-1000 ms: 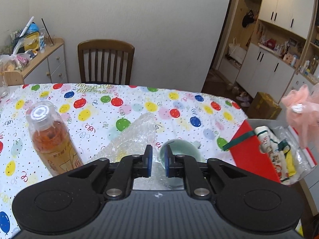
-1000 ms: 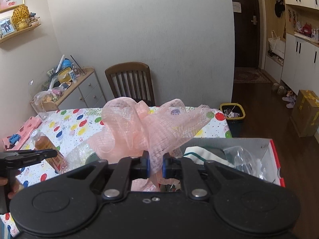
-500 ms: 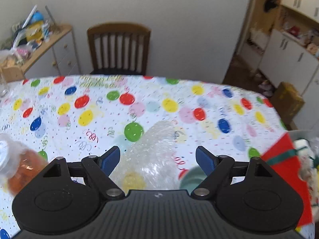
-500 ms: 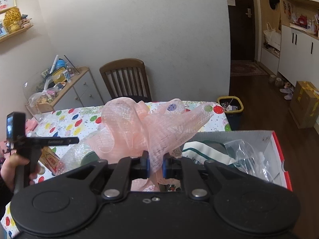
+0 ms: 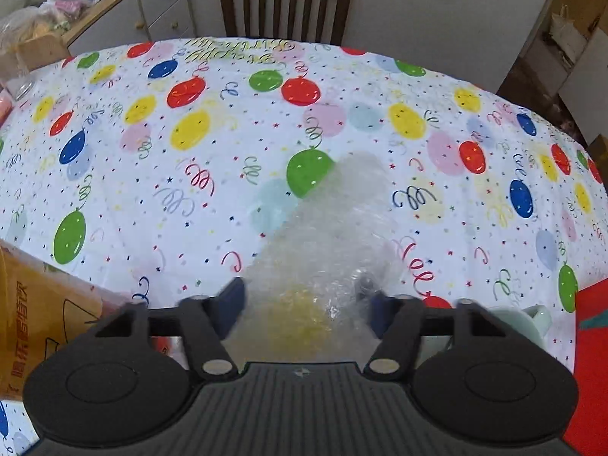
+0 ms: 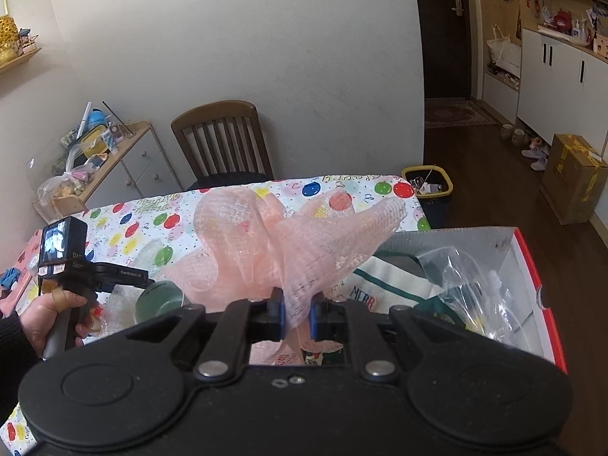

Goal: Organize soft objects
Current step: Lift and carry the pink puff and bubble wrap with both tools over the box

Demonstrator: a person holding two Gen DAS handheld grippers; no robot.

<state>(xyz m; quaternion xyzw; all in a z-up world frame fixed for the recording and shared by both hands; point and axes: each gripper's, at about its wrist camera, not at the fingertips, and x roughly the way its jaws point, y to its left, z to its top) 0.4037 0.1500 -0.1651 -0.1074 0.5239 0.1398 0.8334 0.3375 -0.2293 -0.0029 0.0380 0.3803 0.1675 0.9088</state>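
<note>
**Over the open box: pink mesh held by right gripper; left gripper astride bubble wrap**

Above the near edge of the red-and-white box (image 6: 532,266), the pink mesh puff (image 6: 288,243) hangs clear of the table, its loops fanning up and outward. The right gripper (image 6: 296,313) is clamped on the puff's gathered lower end; the blue pads (image 6: 280,315) press the netting from both sides with almost no gap between them.

Inside the box lie a white cloth with green trim and lettering (image 6: 383,285) and a crumpled clear plastic bag (image 6: 467,285), both below and to the right of the puff.

On the balloon-print tablecloth (image 5: 190,152), a crumpled sheet of bubble wrap (image 5: 330,250) lies between the fingers of the left gripper (image 5: 307,304). Its jaws stand partly apart and have just been closing in; the wrap sits in the gap, and the right pad is partly veiled by it. Whether either pad yet presses the wrap cannot be told, as the fingertips are blurred.

Just right of that gripper sits a pale green cup (image 5: 520,319), resting on the cloth. An orange-labelled bottle (image 5: 34,323) stands at the left edge. In the right wrist view, a hand (image 6: 57,315) grips the left tool's handle.

A wooden chair (image 6: 224,140) stands at the table's far side.
</note>
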